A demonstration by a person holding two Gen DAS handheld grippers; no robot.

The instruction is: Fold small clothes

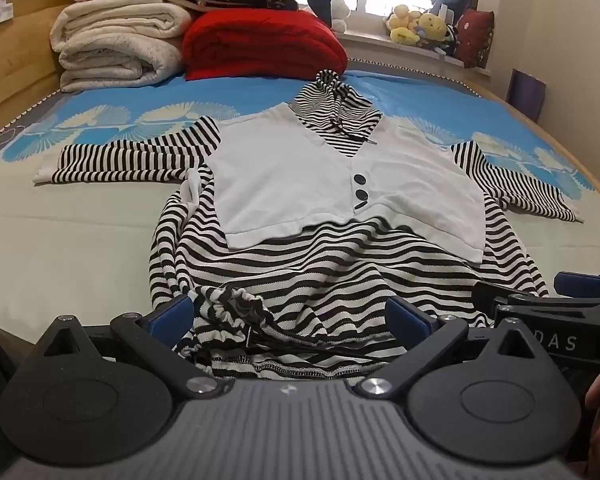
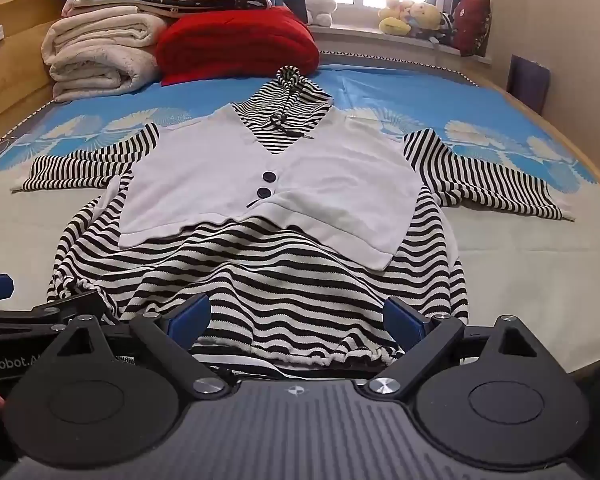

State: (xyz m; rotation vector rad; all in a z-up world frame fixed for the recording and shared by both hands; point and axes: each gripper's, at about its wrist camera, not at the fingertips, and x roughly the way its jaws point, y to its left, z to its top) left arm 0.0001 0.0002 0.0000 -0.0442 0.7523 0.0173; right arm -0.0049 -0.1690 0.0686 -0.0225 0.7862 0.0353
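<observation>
bed (image 1: 80, 240) with blue floral sheet. cream folded blankets (image 1: 116, 46) at 11 o'clock, red blanket (image 1: 256, 46) just beside them at 12. plush toys (image 1: 420, 26) on windowsill at 1 o'clock.

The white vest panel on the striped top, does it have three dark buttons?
No, the white vest panel of the black-and-white striped top shows only two dark round buttons, one above the other.

One striped hooded garment (image 1: 300, 280) lies on one bed (image 1: 80, 232), with two dark buttons (image 1: 360, 186) on its white front panel. Two hand-held grippers: left (image 1: 290, 316) and right (image 2: 298, 318). One red folded blanket (image 1: 260, 44), one stack of cream bedding (image 1: 116, 44), one cluster of plush toys (image 1: 420, 28)
</observation>
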